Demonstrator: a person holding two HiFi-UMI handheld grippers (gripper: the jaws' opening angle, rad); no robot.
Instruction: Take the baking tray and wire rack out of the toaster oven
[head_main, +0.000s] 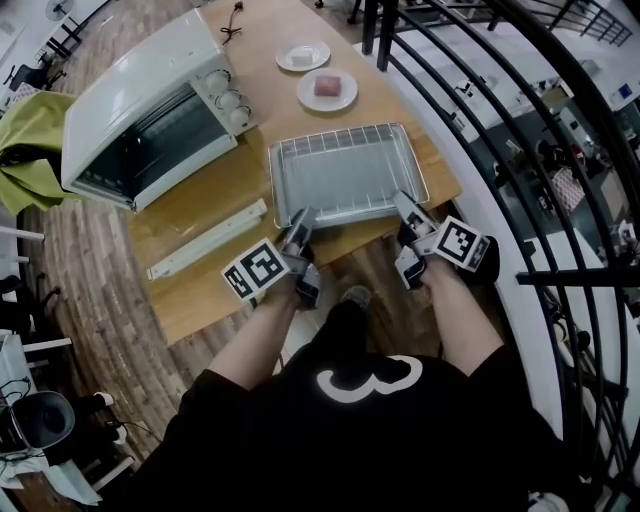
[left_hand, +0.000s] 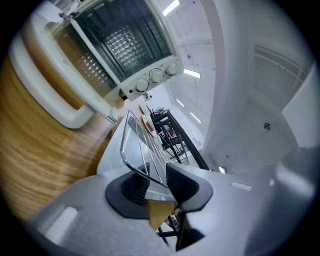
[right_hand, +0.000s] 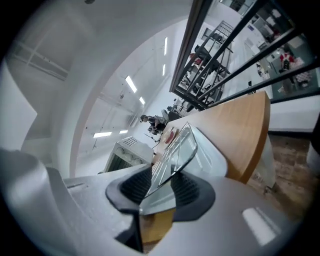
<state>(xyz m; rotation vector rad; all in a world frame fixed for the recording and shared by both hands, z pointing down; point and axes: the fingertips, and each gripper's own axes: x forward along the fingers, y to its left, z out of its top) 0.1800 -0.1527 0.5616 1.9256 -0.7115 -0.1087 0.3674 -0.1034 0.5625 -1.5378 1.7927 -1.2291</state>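
Observation:
The metal baking tray (head_main: 273, 190) lies on the wooden table near its front edge, with the wire rack (head_main: 350, 168) resting in it. My left gripper (head_main: 298, 218) is at the tray's near left corner and my right gripper (head_main: 407, 205) at its near right corner. In the left gripper view the rack's wire (left_hand: 142, 150) and the tray's rim pass between the left gripper (left_hand: 155, 185) pads with gaps either side. In the right gripper view the tray's edge (right_hand: 202, 150) runs between the right gripper (right_hand: 160, 187) pads, which stand off it. Both grippers are open.
The white toaster oven (head_main: 150, 110) stands at the table's left, its glass door dropped flat with the handle (head_main: 207, 240) just left of the tray. Two small plates (head_main: 327, 88) sit behind the tray. A black railing (head_main: 480, 110) runs along the right. A green cloth (head_main: 25, 140) lies at far left.

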